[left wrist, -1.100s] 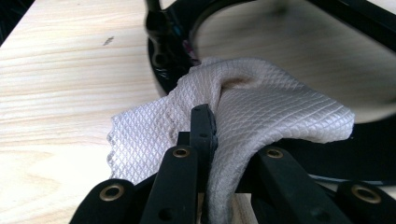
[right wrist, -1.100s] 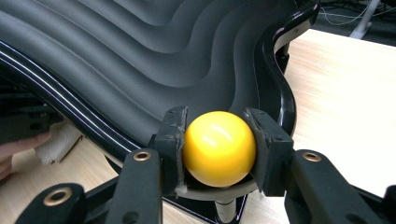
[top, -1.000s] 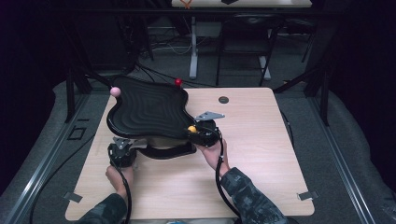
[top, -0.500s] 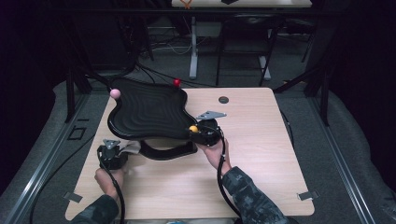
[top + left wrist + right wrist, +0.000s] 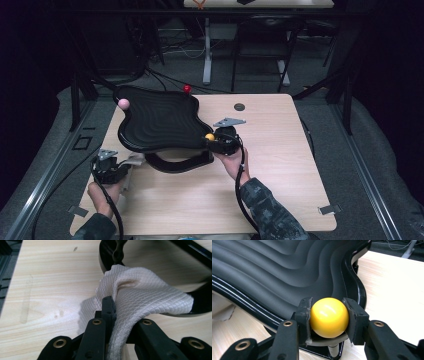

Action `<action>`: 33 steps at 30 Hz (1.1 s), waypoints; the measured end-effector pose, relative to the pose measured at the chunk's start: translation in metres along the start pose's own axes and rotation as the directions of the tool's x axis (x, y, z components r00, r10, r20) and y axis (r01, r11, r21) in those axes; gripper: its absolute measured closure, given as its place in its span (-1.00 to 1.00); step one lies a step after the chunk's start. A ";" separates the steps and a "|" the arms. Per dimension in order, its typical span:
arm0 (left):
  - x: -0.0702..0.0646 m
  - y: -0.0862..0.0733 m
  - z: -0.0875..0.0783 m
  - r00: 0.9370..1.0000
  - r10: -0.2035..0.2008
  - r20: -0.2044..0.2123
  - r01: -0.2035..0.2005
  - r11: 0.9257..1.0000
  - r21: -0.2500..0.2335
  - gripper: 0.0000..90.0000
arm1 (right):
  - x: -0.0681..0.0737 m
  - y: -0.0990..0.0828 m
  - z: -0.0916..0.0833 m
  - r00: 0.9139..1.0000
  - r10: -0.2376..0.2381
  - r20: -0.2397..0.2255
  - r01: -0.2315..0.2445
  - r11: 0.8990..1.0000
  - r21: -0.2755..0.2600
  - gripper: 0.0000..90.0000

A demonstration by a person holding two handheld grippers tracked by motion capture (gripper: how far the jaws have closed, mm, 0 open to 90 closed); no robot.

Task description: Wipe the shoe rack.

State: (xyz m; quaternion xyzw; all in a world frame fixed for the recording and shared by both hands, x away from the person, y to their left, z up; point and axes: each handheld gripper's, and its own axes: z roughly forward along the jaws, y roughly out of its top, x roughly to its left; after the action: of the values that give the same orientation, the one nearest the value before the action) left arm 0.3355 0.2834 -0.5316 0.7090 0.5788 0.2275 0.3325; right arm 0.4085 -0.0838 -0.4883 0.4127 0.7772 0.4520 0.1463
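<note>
Left tongs (image 5: pixel 119 169) are sitting closed tight on a white waffle-weave cloth (image 5: pixel 140 297); in the left gripper view the fabric is bunching up between the jaws and draping over to the right, its far edge lying against the black curved base (image 5: pixel 110 257) of the stand. In the high view these tongs are hovering near the worktop's (image 5: pixel 280 165) left front edge, just beside the base, with the cloth a pale patch next to them.

Right tongs (image 5: pixel 329 316) are clamping a yellow ball (image 5: pixel 329 317), one pad pressing on each side, jaws partly open to the ball's width. The ball is sitting at the near right rim of the black wavy tray (image 5: pixel 287 272), touching or just over its edge; which of the two, cannot tell. In the high view the yellow ball (image 5: pixel 210 137) is showing at the tray's right front corner, with the right hand (image 5: pixel 231 159) behind it.

Also on the tray rim: a pink ball (image 5: pixel 123 103) at the left side and a red ball (image 5: pixel 187 89) at the far edge. A small dark disc (image 5: pixel 239 106) is lying on the worktop, well apart from the tray.
</note>
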 end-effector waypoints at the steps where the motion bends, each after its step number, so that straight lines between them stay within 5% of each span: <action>1: -0.001 0.000 -0.003 1.000 0.001 0.003 -0.001 1.000 0.000 0.83 | -0.001 0.000 0.000 1.000 0.000 0.001 0.000 1.000 -0.001 0.33; 3: 0.000 0.001 -0.006 0.999 0.026 0.028 -0.027 0.999 0.047 0.83 | -0.005 0.000 -0.002 1.000 0.005 0.007 -0.005 1.000 0.003 0.33; 9: 0.002 0.001 -0.021 0.997 0.063 0.038 -0.065 0.996 0.056 0.83 | -0.012 0.000 -0.004 1.000 0.009 0.014 -0.009 1.000 0.008 0.33; 21: 0.007 0.000 -0.039 0.997 0.062 0.043 -0.062 0.998 0.019 0.82 | -0.022 0.001 -0.008 0.999 -0.003 0.032 0.003 1.000 0.022 0.33; 33: 0.008 0.000 -0.038 0.997 0.058 0.053 -0.059 0.998 0.019 0.82 | -0.036 0.001 -0.016 0.998 0.008 0.066 -0.010 0.999 0.032 0.32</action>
State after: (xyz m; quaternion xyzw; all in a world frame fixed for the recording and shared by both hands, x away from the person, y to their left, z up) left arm 0.3106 0.2992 -0.5070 0.7347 0.5514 0.2124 0.3333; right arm 0.4214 -0.1208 -0.4839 0.4333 0.7772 0.4261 0.1632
